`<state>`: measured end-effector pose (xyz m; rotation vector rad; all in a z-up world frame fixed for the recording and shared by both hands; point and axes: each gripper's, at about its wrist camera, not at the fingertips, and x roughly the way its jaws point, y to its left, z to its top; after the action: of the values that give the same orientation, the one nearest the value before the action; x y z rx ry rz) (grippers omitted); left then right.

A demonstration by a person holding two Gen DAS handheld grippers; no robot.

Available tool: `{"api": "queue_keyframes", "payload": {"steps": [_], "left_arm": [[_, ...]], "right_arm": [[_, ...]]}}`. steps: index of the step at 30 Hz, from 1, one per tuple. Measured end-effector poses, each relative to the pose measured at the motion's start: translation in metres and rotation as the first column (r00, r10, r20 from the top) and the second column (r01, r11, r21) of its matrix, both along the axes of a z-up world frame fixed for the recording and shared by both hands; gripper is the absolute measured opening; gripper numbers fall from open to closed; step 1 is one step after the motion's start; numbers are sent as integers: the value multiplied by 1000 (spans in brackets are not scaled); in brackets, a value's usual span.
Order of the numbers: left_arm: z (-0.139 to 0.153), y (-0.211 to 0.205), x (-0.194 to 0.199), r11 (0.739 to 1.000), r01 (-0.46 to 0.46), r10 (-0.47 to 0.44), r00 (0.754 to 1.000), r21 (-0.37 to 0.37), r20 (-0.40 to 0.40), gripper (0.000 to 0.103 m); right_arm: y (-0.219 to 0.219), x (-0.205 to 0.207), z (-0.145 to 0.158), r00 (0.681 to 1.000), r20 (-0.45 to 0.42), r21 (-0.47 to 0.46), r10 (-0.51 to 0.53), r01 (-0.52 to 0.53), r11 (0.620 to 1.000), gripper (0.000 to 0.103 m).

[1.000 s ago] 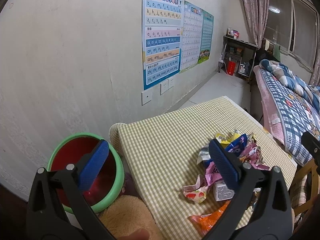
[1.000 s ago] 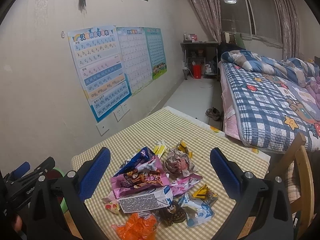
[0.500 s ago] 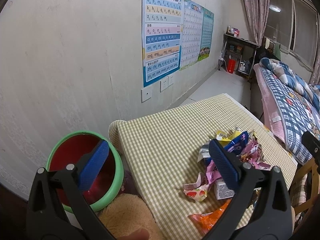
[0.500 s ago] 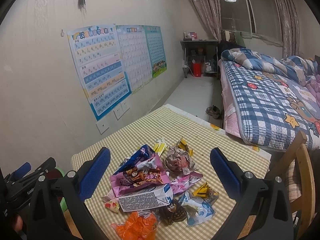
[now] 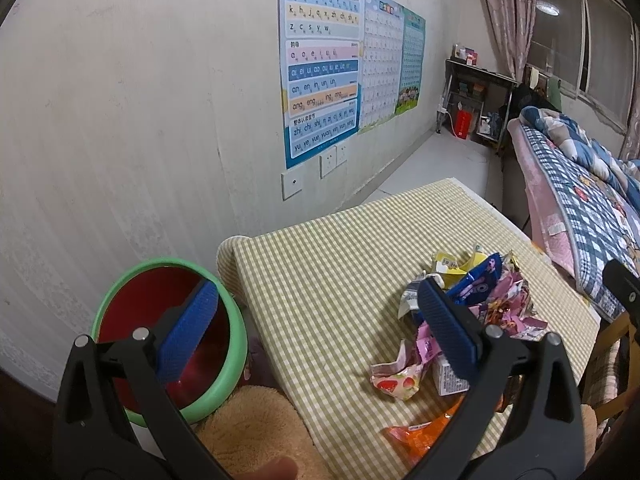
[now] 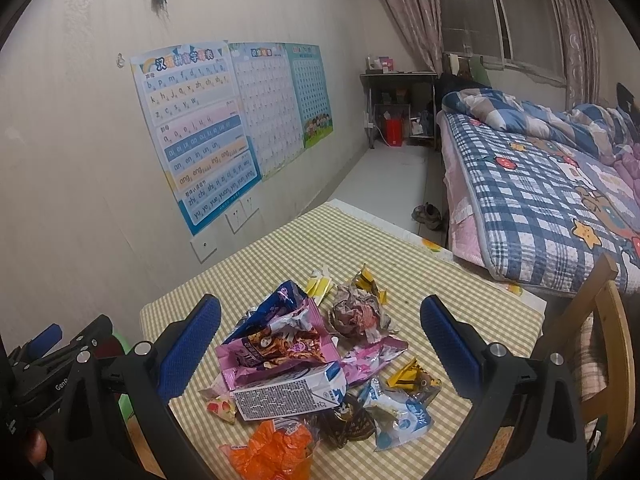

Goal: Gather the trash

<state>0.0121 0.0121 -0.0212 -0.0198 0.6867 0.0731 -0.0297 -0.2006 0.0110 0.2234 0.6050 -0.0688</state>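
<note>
Both grippers stand with their jaws spread wide and nothing between the blue, finely ribbed pads: the left gripper hangs over the near left corner of the table, the right gripper over the trash heap. Largest below them is the table, covered in a soft yellow-green checked cloth whose rounded corner droops at the left edge; its far half lies bare up to the far edge. Beside that corner, off the table and lower down, sits the round bin, a smooth green rim around a glossy red inside, with a fuzzy tan cushion touching its near side. The trash pile sits near the front edge: a crinkled pink snack bag, a flattened white milk carton printed with small text, a balled brown-and-silver wrapper, a knobbly orange packet and small yellow foil scraps.
</note>
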Motion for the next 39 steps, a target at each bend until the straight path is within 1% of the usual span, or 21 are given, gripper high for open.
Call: {"api": "queue_keyframes", "payload": {"steps": [4,6,9,13,14,16,17,18,19,20,21,22,24,25,28,30,31,32,34,36,39], "left_arm": [[-3,-3,0,1000,12,-12,1000,13,-7,98],[-7,-4,1,999,50,-50,999,0,-15,98],[-25,-8,5,994,104,-102,992,23,-74,98],[-54,-17,4,981,191,-191,969,-12,-155,97],[-63,-20,5,975,218,-220,958,-30,-183,97],[-75,-28,6,965,258,-263,937,-54,-229,91],[-80,-31,6,958,280,-288,925,-69,-249,85],[-83,-35,5,948,304,-317,910,-91,-266,82],[-87,-40,3,930,342,-367,885,-132,-288,81],[-87,-43,2,916,369,-401,866,-157,-300,78],[-88,-47,0,902,394,-430,849,-176,-306,76],[-89,-54,-4,881,434,-473,824,-189,-312,75],[-95,-72,-14,844,508,-535,776,-172,-335,71],[-100,-79,-15,834,527,-548,758,-162,-354,69],[-121,-96,-19,814,557,-569,708,-165,-418,69],[-135,-104,-20,803,572,-576,676,-166,-459,69],[-140,-110,-23,798,584,-575,665,-147,-477,69],[-142,-115,-26,791,602,-573,667,-109,-476,69],[-144,-121,-28,781,619,-573,661,-80,-485,69],[-145,-120,-29,781,620,-573,661,-78,-485,67],[-145,-121,-29,785,614,-571,663,-84,-484,67]], "right_arm": [[-3,1,-4,1000,-11,17,1,0,1000,96],[-6,2,-8,1000,-23,27,5,-4,1000,96],[-11,3,-19,998,-58,46,33,-30,998,96],[-18,-3,-52,988,-142,60,59,-51,997,96],[-22,-4,-63,982,-178,79,61,-48,996,96],[-31,-4,-82,969,-238,143,72,-38,989,96],[-34,-4,-88,964,-255,156,71,-32,987,96],[-37,-2,-95,959,-275,163,70,-25,986,94],[-38,-1,-101,954,-291,162,70,-23,987,91],[-39,1,-103,950,-303,166,73,-23,986,90],[-40,3,-108,945,-318,176,83,-27,984,86],[-41,5,-112,938,-332,193,98,-35,981,82],[-40,8,-120,926,-353,222,132,-54,974,76],[-40,9,-122,922,-359,232,145,-62,971,74],[-34,12,-134,903,-387,254,188,-92,963,70],[-32,13,-140,895,-395,267,208,-105,958,70],[-31,12,-142,893,-397,271,212,-106,957,70],[-31,13,-145,890,-402,279,215,-104,955,70],[-36,16,-150,888,-411,307,209,-81,948,70],[-39,21,-155,887,-411,330,208,-68,942,70],[-35,30,-161,877,-432,303,211,-79,950,69]]}}
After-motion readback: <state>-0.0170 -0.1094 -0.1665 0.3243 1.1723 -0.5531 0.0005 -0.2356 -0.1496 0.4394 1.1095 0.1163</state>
